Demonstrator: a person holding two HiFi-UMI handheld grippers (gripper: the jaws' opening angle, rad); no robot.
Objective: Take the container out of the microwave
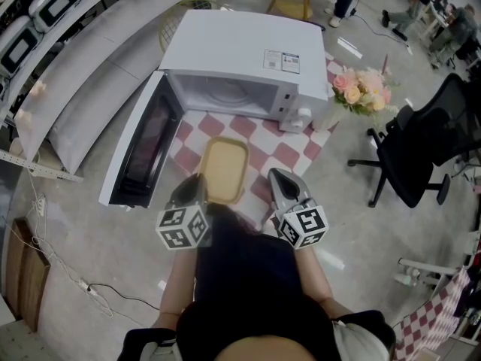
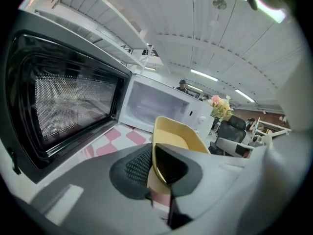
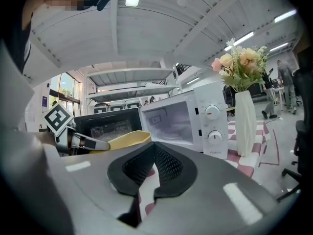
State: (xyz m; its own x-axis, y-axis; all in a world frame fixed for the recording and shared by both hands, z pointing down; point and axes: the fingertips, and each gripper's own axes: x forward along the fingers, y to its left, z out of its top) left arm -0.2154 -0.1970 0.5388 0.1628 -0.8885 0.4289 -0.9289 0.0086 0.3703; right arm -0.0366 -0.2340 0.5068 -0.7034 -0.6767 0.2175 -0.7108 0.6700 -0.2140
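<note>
Head view puts the yellow container (image 1: 224,168) outside the open microwave (image 1: 240,59), over the checked cloth (image 1: 284,155) just in front of it. Left gripper view adds the grip itself: the left gripper (image 2: 152,155) pinches the container's near rim. Right gripper view shows the right gripper (image 3: 152,148) with jaws pressed together on nothing, plus the microwave's dials (image 3: 212,112) and a vase of flowers (image 3: 243,114) beside them.

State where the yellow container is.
In the head view the yellow container is at centre, before the open microwave, over the checkered cloth, its near rim in the left gripper.
</note>
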